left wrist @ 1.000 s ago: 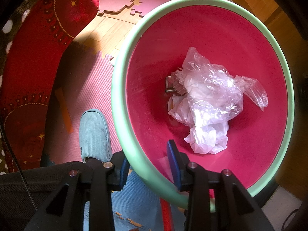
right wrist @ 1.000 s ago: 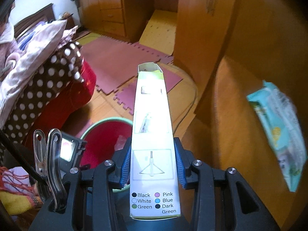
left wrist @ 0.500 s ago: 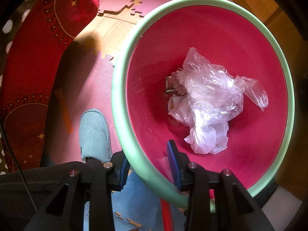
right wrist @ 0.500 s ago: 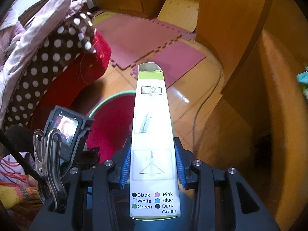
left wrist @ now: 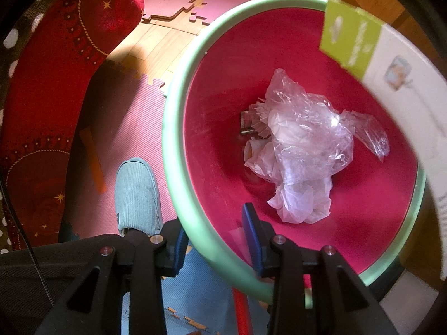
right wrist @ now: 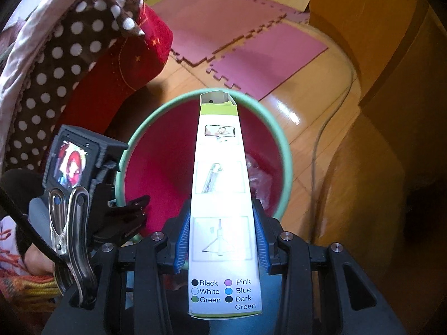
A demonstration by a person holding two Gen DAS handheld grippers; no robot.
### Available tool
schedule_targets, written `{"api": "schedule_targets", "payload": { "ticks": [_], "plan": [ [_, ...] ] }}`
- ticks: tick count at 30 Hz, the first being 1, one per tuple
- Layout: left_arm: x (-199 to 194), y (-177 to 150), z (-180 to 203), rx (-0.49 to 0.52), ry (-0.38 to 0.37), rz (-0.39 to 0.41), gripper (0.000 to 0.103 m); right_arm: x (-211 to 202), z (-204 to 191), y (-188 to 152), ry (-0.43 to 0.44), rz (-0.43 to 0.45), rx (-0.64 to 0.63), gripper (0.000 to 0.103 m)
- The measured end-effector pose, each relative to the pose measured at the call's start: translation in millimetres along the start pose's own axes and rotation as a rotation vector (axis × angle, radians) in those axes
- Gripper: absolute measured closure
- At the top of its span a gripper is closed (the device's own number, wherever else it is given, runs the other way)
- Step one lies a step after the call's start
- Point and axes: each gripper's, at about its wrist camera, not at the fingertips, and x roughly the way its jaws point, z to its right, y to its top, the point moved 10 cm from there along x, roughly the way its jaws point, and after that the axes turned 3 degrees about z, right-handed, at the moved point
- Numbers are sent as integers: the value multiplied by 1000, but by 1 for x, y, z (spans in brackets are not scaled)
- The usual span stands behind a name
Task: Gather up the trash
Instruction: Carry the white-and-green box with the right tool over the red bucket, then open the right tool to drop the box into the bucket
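A red trash bin with a pale green rim (left wrist: 178, 173) fills the left wrist view and holds crumpled clear plastic (left wrist: 304, 142). My left gripper (left wrist: 215, 240) is shut on the bin's near rim, one finger inside and one outside. My right gripper (right wrist: 220, 240) is shut on a long white and green carton (right wrist: 219, 184), held over the bin (right wrist: 285, 150) with its open end above the far rim. The carton also enters the left wrist view at the upper right (left wrist: 391, 78).
A red cushion with brown polka-dot cloth (right wrist: 92, 64) lies left of the bin. Pink foam mats (right wrist: 251, 44) cover wooden floor beyond it. A slippered foot (left wrist: 138, 195) stands beside the bin. Wooden furniture (right wrist: 391, 111) rises at the right, and a cable (right wrist: 321, 139) runs along the floor.
My right gripper has carried the carton down and over the bin, so the carton now shows in the left wrist view. My left gripper and the bin have stayed still.
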Motion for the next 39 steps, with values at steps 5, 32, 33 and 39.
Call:
{"api": "schedule_targets", "payload": {
  "ticks": [5, 32, 33, 39],
  "plan": [
    [0, 0, 0, 0, 1, 0, 66, 22, -2, -7, 13, -43, 2, 63],
    [-2, 1, 0, -2, 2, 4, 66, 88, -21, -4, 113, -83, 41, 62],
    [-2, 1, -1, -3, 1, 3, 66, 88, -21, -4, 115, -83, 43, 62],
    [-2, 1, -1, -5, 1, 3, 66, 86, -20, -2, 108, -74, 43, 61]
  ]
}}
